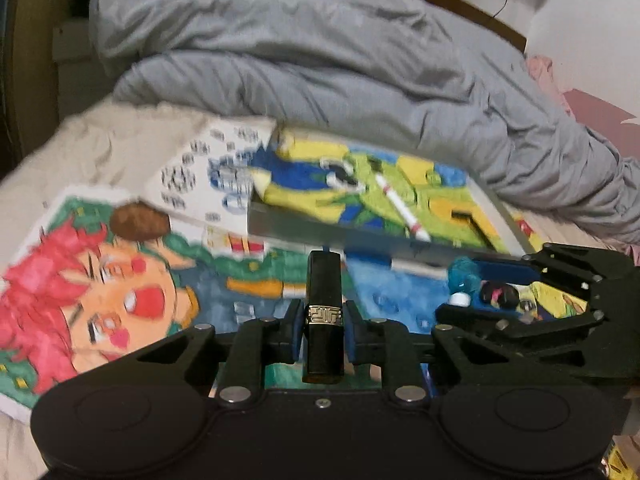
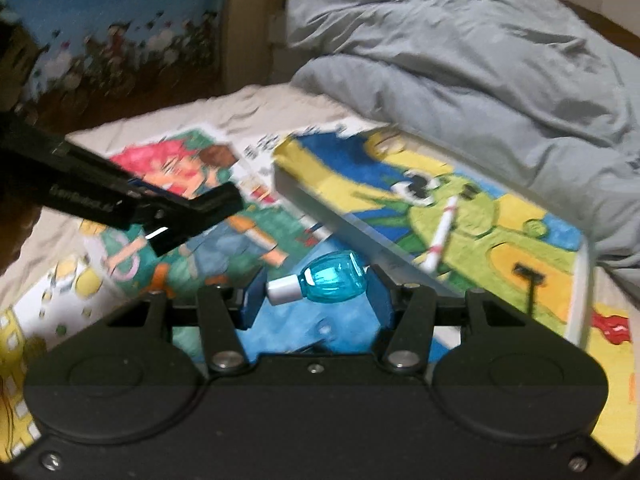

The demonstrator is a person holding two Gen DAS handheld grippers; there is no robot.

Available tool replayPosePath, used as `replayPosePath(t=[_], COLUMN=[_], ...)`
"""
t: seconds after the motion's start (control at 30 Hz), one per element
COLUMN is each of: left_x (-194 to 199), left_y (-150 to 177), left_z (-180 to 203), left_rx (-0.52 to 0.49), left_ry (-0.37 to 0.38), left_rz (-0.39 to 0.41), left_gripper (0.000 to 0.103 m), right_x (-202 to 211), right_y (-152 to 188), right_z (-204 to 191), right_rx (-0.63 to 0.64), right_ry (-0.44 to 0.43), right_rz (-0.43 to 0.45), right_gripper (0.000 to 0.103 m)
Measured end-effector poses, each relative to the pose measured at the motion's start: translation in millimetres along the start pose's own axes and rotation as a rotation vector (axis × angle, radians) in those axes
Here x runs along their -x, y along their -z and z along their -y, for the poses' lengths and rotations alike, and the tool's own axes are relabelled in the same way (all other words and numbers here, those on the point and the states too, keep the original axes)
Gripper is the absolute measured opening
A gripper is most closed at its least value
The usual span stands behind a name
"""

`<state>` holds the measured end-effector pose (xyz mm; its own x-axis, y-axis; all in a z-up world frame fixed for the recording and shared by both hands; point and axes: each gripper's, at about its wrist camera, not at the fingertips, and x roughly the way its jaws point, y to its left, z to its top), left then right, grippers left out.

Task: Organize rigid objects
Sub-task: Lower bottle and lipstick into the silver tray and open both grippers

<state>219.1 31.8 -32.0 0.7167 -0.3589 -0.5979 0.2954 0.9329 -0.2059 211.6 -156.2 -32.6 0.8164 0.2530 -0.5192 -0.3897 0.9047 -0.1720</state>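
A black lipstick tube (image 1: 324,316) with a gold patterned band is being clamped upright between the blue pads (image 1: 295,330) of the left gripper (image 1: 324,330), its jaws closed on the tube's middle. The tube is being held above a painted canvas (image 1: 120,280) showing a red-haired cartoon face, which is lying flat on a cream bed sheet (image 1: 100,148).

A small teal glass bottle (image 2: 334,278) with a white neck is being pinched sideways between the blue pads (image 2: 254,300) of the right gripper (image 2: 316,292), the neck pointing toward the left pad and the jaws closed around it. It is being held over the blue part of the artwork lying below, just beside the raised edge of a second canvas.

That second canvas (image 2: 520,240), painted in yellow, green and blue, is being seen resting tilted on top of the other artwork, and a white stick with red bands (image 2: 442,232) is lying on its surface. Each gripper is also being caught in the other's view: the right one at the right edge of the left wrist view, the left one at the left edge of the right wrist view. A crumpled grey duvet (image 1: 320,60) is being seen piled beyond the canvases. Both views are blurred.
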Motion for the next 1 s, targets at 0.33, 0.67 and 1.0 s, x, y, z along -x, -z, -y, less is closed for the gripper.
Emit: replayPosePath(t=[0.33,0.67,1.0], left_x=[-25,-100,-158], left_y=[-41,-76,-88], left_z=[43,85,119], left_rx=[-0.02,0.01,0.03], left_ry=[0.037,0.098,0.12], left_rz=[0.079,0.073,0.013], left_gripper=[0.022,0.022,0.022], right_x=[21,15,6], right_y=[-8,20,44], right_z=[66,139,151], right_rx=[-0.161,-0.326,-0.363], right_ry=[0.124,0.245,0.27], right_rz=[0.098,0.078,-0.021], right_gripper=[0.045,0.046,0.046])
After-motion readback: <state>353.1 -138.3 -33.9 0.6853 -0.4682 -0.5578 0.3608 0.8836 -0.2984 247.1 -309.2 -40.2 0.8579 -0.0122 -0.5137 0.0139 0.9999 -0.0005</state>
